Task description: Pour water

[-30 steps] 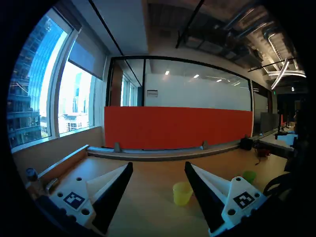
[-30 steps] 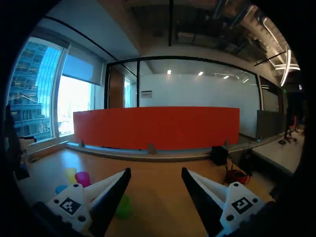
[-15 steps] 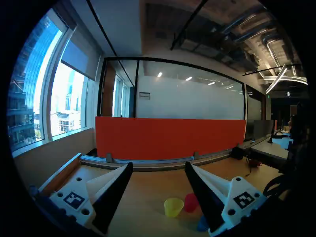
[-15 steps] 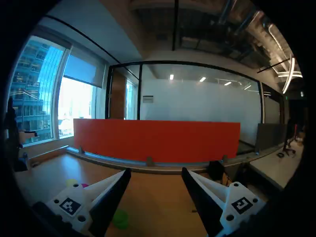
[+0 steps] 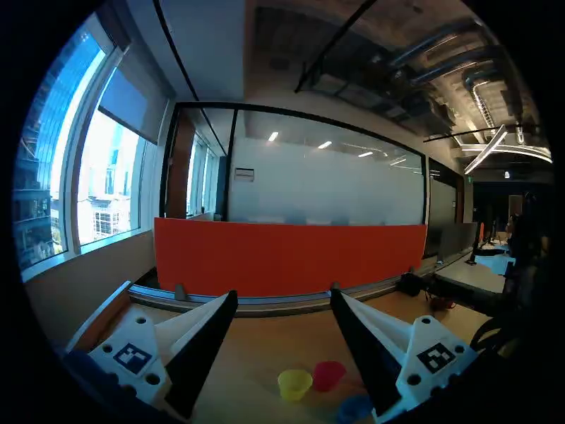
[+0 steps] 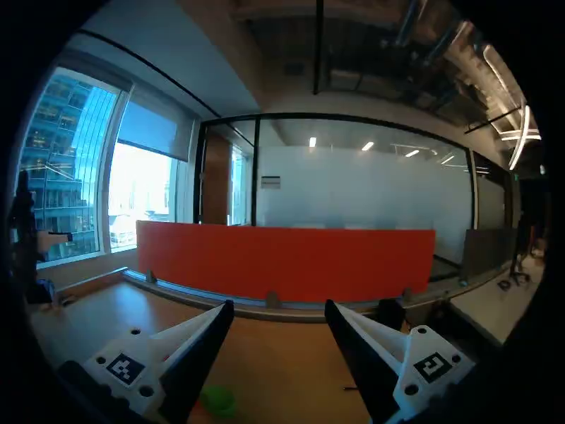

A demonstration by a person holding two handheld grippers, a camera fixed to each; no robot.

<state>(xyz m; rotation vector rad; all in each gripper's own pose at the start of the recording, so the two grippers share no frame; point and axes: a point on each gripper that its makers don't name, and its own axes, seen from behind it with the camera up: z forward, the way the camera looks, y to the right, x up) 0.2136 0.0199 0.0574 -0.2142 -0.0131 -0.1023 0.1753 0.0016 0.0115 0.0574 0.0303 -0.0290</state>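
Your left gripper point(image 5: 281, 295) is spread wide and grips nothing, held above the wooden desk point(image 5: 254, 353). Low between its fingers a yellow cup point(image 5: 294, 384) stands just beside a pink cup point(image 5: 328, 374), both upright with mouths up. A blue cup point(image 5: 353, 408) sits nearer, by the right finger's base. Your right gripper point(image 6: 277, 305) is equally spread and empty. A green cup point(image 6: 219, 401) peeks out by its left finger, too cropped to judge its tilt. Beyond both grippers an orange partition point(image 5: 282, 258) lines the desk's far edge, with a glass wall point(image 5: 325, 184) behind it and windows point(image 5: 106, 184) to the left.
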